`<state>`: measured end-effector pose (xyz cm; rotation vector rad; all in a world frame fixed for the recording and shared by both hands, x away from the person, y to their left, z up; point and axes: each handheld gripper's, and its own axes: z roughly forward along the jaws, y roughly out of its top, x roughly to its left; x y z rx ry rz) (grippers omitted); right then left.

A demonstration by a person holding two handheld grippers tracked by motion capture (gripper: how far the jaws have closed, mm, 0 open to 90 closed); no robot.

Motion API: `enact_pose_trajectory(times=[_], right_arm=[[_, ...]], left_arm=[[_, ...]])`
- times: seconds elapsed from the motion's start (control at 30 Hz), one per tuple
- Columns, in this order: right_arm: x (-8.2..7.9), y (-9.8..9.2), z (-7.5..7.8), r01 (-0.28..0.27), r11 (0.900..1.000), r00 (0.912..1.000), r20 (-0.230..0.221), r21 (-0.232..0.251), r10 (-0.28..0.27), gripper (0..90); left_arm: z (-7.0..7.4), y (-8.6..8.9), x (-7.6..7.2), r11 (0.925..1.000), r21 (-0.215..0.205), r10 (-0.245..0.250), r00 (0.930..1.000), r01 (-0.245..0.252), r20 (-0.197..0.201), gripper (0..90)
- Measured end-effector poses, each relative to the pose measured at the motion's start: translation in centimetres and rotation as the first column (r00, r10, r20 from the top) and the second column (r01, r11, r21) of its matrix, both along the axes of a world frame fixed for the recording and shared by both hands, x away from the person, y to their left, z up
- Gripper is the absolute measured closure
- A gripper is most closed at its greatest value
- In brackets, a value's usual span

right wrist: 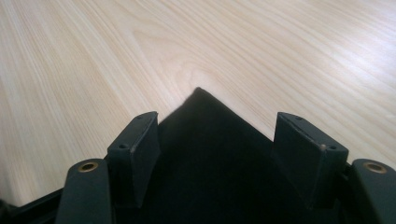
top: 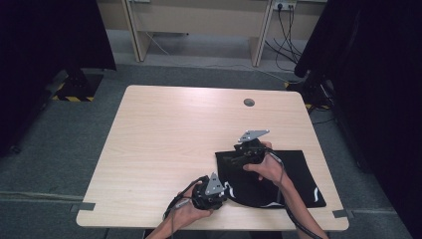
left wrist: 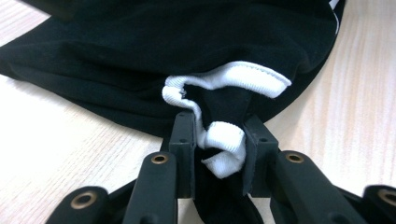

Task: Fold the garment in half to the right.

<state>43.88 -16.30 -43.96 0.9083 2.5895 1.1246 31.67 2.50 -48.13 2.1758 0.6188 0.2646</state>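
Nearest the person, the left hand-held gripper [top: 219, 191] pinches the white-trimmed hem of the black garment [top: 293, 174] at the surface's [top: 169, 129] near edge. Farther on, the right hand-held gripper [top: 238, 158], jaws spread, straddles the garment's far-left corner without clamping; closing there looks next. Beyond lies bare wood for spreading.
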Motion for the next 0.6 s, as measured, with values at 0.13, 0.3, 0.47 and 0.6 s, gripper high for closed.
enact_pose_trajectory(times=[0.13, 0.3, 0.47, 0.6], right_arm=[[0.6, 1.2, -0.1, -0.005, 1.0, 1.0, -0.005, -0.011, 0.005, 32.5], [1.3, 2.7, -0.4, -0.026, 0.999, 0.9997, -0.004, -0.029, 0.026, 33.2], [2.1, 3.9, -1.1, -0.044, 0.997, 0.999, -0.01, -0.056, 0.043, 38.5], [2.9, 4.3, -1.7, -0.054, 0.995, 0.9981, -0.033, -0.08, 0.052, 45.0]], left_arm=[[0.0, 0.2, 0.2, 1.0, 0.006, 0.003, 0.9998, -0.003, 0.02, 69.3], [0.1, 0.2, 0.2, 0.9999, 0.008, 0.01, 0.9998, -0.01, 0.018, 69.3], [0.0, 0.2, 0.2, 1.0, 0.002, 0.003, 0.9999, -0.003, 0.01, 69.2], [0.1, 0.2, 0.3, 1.0, 0.007, -0.002, 1.0, 0.002, 0.009, 69.0]])
